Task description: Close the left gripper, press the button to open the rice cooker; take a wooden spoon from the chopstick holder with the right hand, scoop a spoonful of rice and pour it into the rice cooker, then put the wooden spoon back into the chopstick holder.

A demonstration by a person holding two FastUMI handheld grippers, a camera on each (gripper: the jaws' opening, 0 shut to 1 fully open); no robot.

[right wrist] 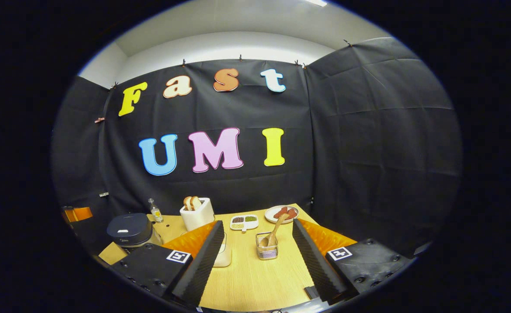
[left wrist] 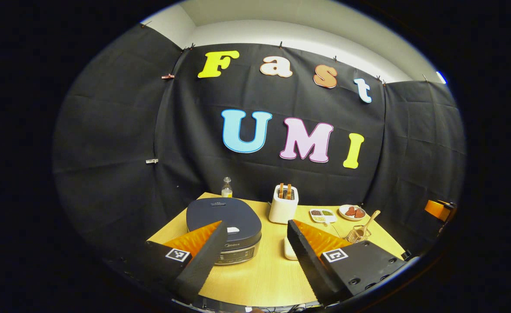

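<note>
- 2 views to go through, starting with the left gripper view: the left gripper [left wrist: 255,250] hangs above the near edge of the table [left wrist: 260,278], jaws spread wide with nothing between them.
- Behind its left finger sits the cooker [left wrist: 225,226], lid down, on the table's left part.
- Past the cooker a small bottle [left wrist: 226,188] stands by the back edge, and a toaster [left wrist: 283,203] with 2 slices stands near the middle.
- To the right of the toaster lie a tray [left wrist: 323,214] and a plate [left wrist: 352,212] of food.
- Nearer the right edge, the spoon [left wrist: 366,225] leans handle-up in the wire holder [left wrist: 358,234].
- A pale dish [left wrist: 288,250] shows beside the right finger.
- At the far right edge, the right gripper [left wrist: 439,209] pokes into sight.

- Right gripper view: the right gripper [right wrist: 257,256] is also held over the near edge, jaws spread and empty.
- Straight ahead between its fingers stands the holder [right wrist: 267,251] with the spoon [right wrist: 273,232] tilted in it.
- Behind are the tray [right wrist: 244,221], plate [right wrist: 281,213] and toaster [right wrist: 197,214].
- Far left sits the shut cooker [right wrist: 129,229], the bottle [right wrist: 154,211] just beside it.
</note>
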